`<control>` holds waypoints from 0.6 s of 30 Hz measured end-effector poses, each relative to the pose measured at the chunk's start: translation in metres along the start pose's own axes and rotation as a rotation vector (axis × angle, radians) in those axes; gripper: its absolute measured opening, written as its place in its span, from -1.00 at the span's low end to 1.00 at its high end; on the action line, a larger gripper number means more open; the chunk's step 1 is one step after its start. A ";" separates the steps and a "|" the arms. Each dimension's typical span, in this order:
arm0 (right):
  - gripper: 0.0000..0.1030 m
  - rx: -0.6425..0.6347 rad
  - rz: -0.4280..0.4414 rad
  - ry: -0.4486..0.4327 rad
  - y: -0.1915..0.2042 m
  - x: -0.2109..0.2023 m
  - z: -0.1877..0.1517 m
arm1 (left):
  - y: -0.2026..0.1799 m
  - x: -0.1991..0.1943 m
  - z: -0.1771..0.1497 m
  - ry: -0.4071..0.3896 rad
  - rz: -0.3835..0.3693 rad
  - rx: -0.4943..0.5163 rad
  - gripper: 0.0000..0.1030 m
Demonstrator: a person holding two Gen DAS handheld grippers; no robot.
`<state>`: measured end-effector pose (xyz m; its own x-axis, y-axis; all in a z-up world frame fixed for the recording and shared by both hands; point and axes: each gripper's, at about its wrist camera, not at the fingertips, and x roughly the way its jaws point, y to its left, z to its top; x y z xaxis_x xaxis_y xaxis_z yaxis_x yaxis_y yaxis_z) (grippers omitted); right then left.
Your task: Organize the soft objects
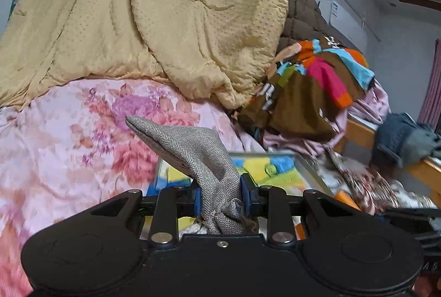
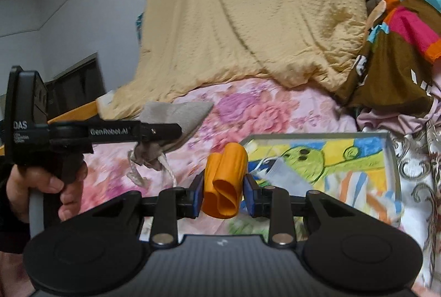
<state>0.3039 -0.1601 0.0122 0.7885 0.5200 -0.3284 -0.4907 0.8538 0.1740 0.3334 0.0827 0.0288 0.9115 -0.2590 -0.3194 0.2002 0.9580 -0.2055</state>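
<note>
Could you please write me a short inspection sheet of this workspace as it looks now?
Surface: bed with pink floral cover.
Job's things: grey cloth pouch, orange foam roll, metal tray with a cartoon lining.
Clutter: yellow quilt, brown quilted coat, striped garment, dark clothes.
Grippers: left tongs shut on the pouch; right tongs shut on the roll.
Cables: nothing seen.
Surroundings: air conditioner, curtain.

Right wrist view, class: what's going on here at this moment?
A person holds tongs in each hand over a bed with a pink floral quilt. The left tongs are clamped on a grey woven drawstring pouch, raised above the bedding. The right tongs grip a folded orange soft piece. A shallow tray with a colourful drawing lies on the bed just ahead; neither item is in it yet.
</note>
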 end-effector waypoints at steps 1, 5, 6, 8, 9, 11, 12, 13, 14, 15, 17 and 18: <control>-0.35 0.002 -0.013 -0.002 -0.004 0.008 0.002 | 0.003 0.010 0.005 -0.003 0.000 -0.005 -0.43; -0.35 0.008 -0.033 0.007 -0.015 0.037 0.010 | 0.009 0.046 0.018 -0.001 0.002 -0.009 -0.43; -0.34 0.005 -0.036 0.015 -0.017 0.044 0.011 | 0.010 0.054 0.019 0.001 0.004 -0.005 -0.43; -0.33 0.001 -0.042 0.028 -0.020 0.057 0.013 | 0.012 0.071 0.020 0.006 0.005 -0.006 -0.43; -0.32 0.003 -0.042 0.040 -0.022 0.065 0.014 | 0.013 0.078 0.019 0.010 0.004 -0.014 -0.43; -0.32 0.010 -0.041 0.063 -0.024 0.077 0.015 | 0.016 0.091 0.017 0.026 0.002 -0.036 -0.42; -0.31 0.011 -0.041 0.074 -0.025 0.082 0.016 | 0.017 0.099 0.014 0.040 0.002 -0.049 -0.42; -0.30 0.012 -0.041 0.091 -0.026 0.088 0.015 | 0.018 0.104 0.012 0.053 0.003 -0.059 -0.42; -0.30 0.011 -0.043 0.107 -0.026 0.094 0.015 | 0.019 0.110 0.009 0.070 0.003 -0.069 -0.42; -0.29 0.006 -0.046 0.121 -0.026 0.099 0.014 | 0.021 0.115 0.005 0.092 0.001 -0.080 -0.42; -0.28 -0.012 -0.054 0.151 -0.026 0.107 0.012 | 0.023 0.121 -0.003 0.131 0.000 -0.090 -0.42; -0.28 -0.027 -0.060 0.165 -0.025 0.111 0.010 | 0.024 0.124 -0.007 0.153 -0.003 -0.090 -0.42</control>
<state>0.4075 -0.1232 -0.0193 0.7459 0.4554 -0.4860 -0.4562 0.8810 0.1254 0.4493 0.0729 -0.0220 0.8440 -0.2846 -0.4546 0.1641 0.9440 -0.2863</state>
